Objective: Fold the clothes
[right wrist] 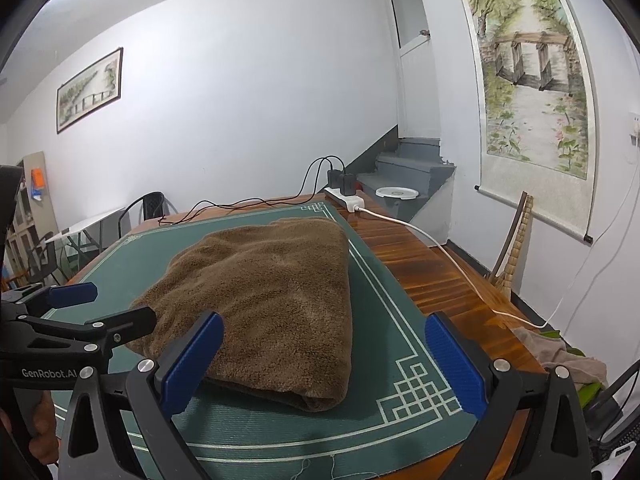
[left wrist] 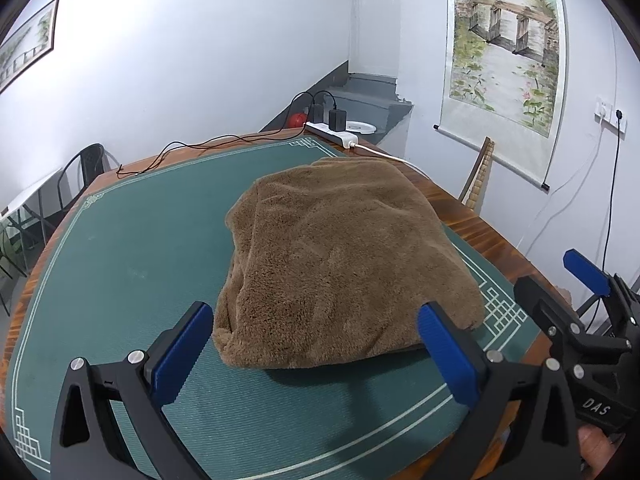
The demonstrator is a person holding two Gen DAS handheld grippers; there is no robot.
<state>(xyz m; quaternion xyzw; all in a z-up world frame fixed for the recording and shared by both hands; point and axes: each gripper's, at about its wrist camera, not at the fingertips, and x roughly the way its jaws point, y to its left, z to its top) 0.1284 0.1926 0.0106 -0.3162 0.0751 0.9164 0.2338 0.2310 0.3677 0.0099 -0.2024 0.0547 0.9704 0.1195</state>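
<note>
A folded brown fleece garment lies in a thick bundle on the green mat that covers the wooden desk, toward the mat's right half and far corner.

The left tool hangs just short of the bundle's near edge, its blue-padded fingers spread wide and holding nothing. The right tool is likewise spread wide and empty; its left finger stands in front of the garment's near edge, its right finger over the mat's patterned corner.

The left wrist view shows the whole top of the bundle, its rumpled left side, a wall socket at far right and the right tool from the side. The right wrist view instead shows the garment's stacked layers at the near right corner, where a darker underside peeks out, a heap of cloth beyond the desk's right edge, and a shelf at far left. Both views show the white power strip at the far desk corner, with its cables, and the hanging scroll painting.
</note>
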